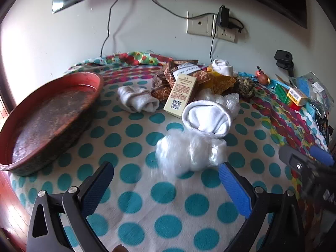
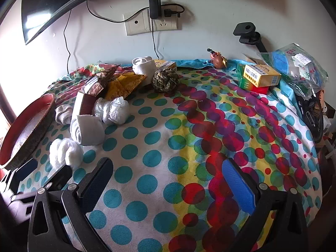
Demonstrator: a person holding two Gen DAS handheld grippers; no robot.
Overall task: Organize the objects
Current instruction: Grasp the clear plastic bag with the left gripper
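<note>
My left gripper (image 1: 166,173) is open and empty, just short of a crumpled clear plastic bundle (image 1: 190,154) on the dotted cloth. Behind it lie a rolled white sock (image 1: 206,119), a beige box (image 1: 180,95), a grey sock (image 1: 137,98) and brown packets (image 1: 168,77). A red oval tray (image 1: 48,115) stands at the left. My right gripper (image 2: 168,169) is open and empty over bare cloth. In the right wrist view the plastic bundle (image 2: 65,153), white sock (image 2: 87,131), the tray (image 2: 25,128) and the left gripper (image 2: 45,171) lie at the left.
A woven ball (image 2: 165,80), a second plastic bundle (image 2: 112,110), a yellow-green box (image 2: 259,76), a small figurine (image 2: 218,59) and plastic bags (image 2: 294,67) sit toward the back and right. A wall with sockets (image 2: 151,24) and cables is behind. The right gripper (image 1: 304,163) shows at the left wrist view's right edge.
</note>
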